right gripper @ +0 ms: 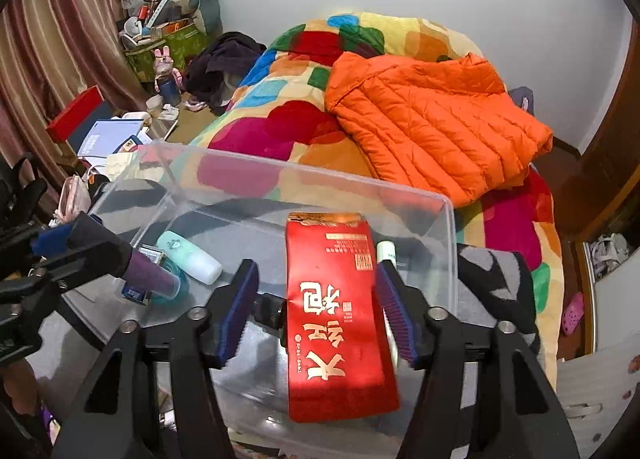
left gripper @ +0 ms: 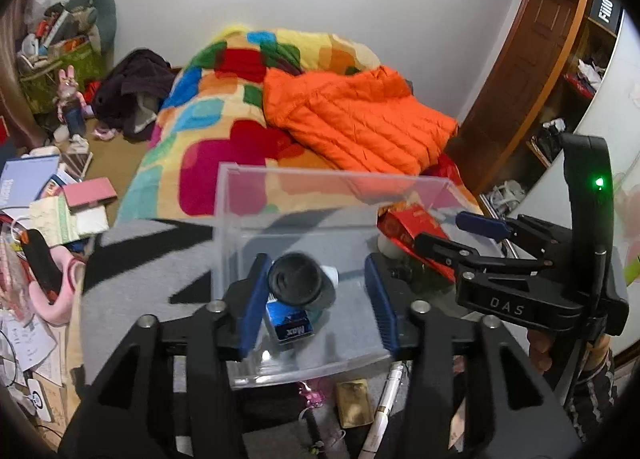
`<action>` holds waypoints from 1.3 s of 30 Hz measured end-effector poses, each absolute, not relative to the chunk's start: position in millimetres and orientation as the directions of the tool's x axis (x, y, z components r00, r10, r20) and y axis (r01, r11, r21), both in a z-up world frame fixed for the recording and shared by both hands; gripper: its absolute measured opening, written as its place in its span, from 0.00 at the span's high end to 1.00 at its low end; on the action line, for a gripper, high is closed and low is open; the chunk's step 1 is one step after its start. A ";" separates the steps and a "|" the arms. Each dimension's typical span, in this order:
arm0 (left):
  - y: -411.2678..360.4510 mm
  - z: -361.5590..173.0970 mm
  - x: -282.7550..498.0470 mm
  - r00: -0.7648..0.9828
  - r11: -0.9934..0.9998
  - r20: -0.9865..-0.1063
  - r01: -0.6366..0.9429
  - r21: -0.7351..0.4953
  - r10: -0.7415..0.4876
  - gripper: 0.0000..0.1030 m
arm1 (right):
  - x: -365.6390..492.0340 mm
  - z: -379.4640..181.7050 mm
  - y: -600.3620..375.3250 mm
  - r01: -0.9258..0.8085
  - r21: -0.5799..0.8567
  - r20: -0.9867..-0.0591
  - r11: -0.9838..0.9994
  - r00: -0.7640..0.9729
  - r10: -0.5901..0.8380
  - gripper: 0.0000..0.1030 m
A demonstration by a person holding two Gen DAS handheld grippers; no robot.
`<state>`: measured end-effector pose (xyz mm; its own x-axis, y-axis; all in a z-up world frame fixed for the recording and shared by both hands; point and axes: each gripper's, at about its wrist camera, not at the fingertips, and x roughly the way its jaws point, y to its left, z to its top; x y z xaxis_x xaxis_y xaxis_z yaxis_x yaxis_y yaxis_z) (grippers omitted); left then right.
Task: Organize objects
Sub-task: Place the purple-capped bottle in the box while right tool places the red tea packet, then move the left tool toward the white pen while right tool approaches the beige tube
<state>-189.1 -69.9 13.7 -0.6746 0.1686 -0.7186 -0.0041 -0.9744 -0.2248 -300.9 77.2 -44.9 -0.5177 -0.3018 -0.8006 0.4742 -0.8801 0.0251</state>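
A clear plastic box (left gripper: 320, 176) (right gripper: 320, 176) stands on a grey cloth at the foot of a bed. My left gripper (left gripper: 316, 305) is open inside it, and the black cap of a purple bottle (left gripper: 298, 279) leans by its left pad, over a small blue carton (left gripper: 290, 326). My right gripper (right gripper: 318, 315) is open too. A red packet (right gripper: 340, 319) with gold characters lies tilted between its pads, near the right pad and clear of the left. The right wrist view also shows the purple bottle (right gripper: 154, 279), a mint bottle (right gripper: 188, 259) and a white tube (right gripper: 386, 251) in the box.
An orange padded jacket (left gripper: 360, 119) lies on a many-coloured blanket (left gripper: 224, 115) beyond the box. Pens and a gold item (left gripper: 354, 403) lie in front of the box. Papers and boxes (left gripper: 52, 195) crowd the floor on the left. A wooden door frame (left gripper: 532, 59) stands on the right.
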 end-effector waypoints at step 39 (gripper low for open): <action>-5.3 -59.1 -84.0 -0.530 -0.970 -0.813 -0.128 -0.205 0.242 0.78 | -179.5 -101.5 207.2 0.145 0.284 -0.810 -0.948 -0.493 -0.317 0.36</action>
